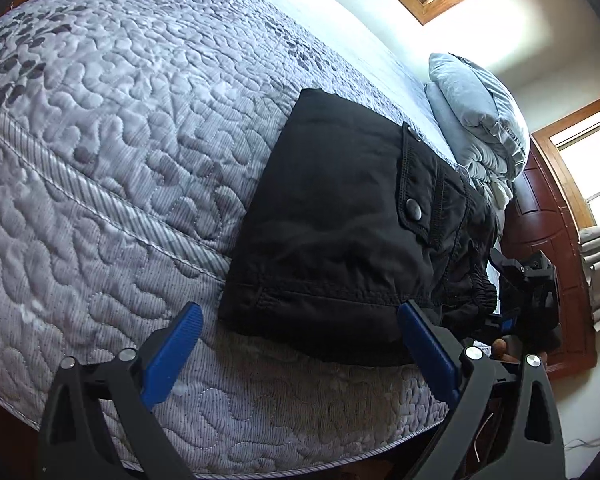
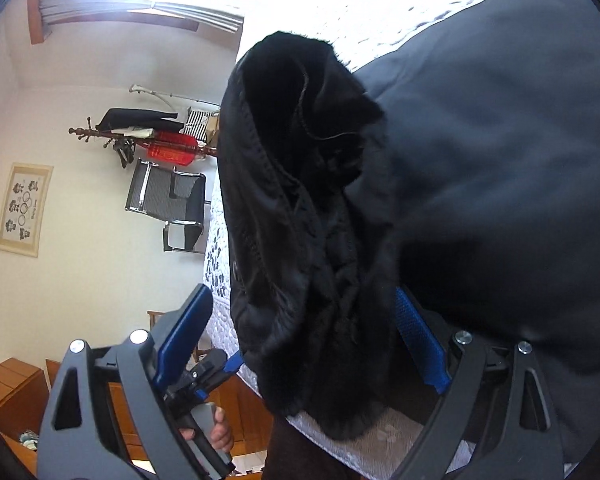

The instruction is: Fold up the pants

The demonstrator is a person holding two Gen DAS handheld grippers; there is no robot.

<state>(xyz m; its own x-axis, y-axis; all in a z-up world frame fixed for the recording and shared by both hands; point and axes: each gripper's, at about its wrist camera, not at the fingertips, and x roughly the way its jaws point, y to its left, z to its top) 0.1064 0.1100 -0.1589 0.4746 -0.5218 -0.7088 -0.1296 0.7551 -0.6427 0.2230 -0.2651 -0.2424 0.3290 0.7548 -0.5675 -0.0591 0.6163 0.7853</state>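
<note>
The black pants [image 1: 340, 220] lie folded into a compact block on the quilted bed [image 1: 120, 120], near its edge, pocket flap and snap button on top. My left gripper [image 1: 300, 316] is open, its blue pads on either side of the block's near edge, holding nothing. In the right wrist view the bunched waistband end of the pants [image 2: 312, 220] hangs close in front of the camera. My right gripper [image 2: 304, 304] is open with the fabric between its spread fingers [image 2: 188, 328]. It also shows in the left wrist view [image 1: 524, 292], by the pants' right end.
Folded grey blankets [image 1: 476, 116] sit on the bed beyond the pants. A dark wooden door [image 1: 548, 248] and windows stand to the right. A coat rack [image 2: 148, 140], a mesh chair [image 2: 168, 204] and wooden furniture [image 2: 12, 392] stand beside the bed.
</note>
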